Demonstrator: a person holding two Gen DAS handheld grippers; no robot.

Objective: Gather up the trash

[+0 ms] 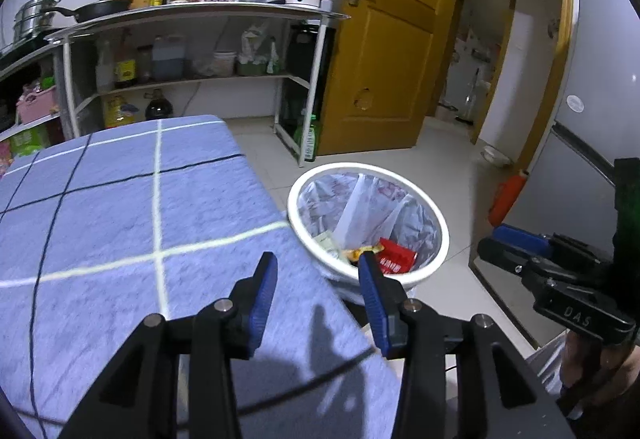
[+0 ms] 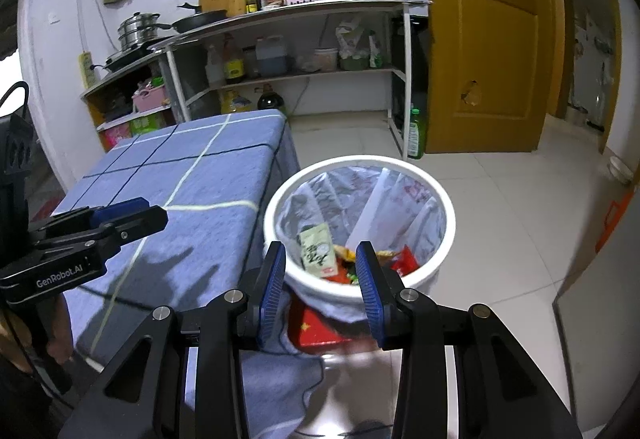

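- Since both of my claws are empty, I judge the collecting to be close to finished, or between pieces.
- My left claw (image 1: 318,263) hangs spread wide over the near right corner of the desk (image 1: 120,207), with nothing between its blue pads.
- My right claw (image 2: 320,257) hovers above the near rim of the trash bin (image 2: 446,239), likewise gaping and holding nothing.
- That bin stands on the floor just beside the desk's right edge, lined with a thin plastic bag.
- Trash already lies inside it: a pale green carton (image 2: 318,249), a red packet (image 1: 396,257) and some orange and yellow wrappers (too jumbled to name each one).
- On the desk itself I see only the blue checked cloth; no scrap shows on the part my cameras cover, though its near left end falls outside both views.
- Under the bin's near side a red box (image 2: 320,331) shows on the floor (I cannot tell whether it is trash or merely stored there).
- What is left, as I judge it: look over the hidden part of the desk and the floor about the bin, and settle what that red box is.
- Beyond, the shelves with kettle and pans seem no part of the job.
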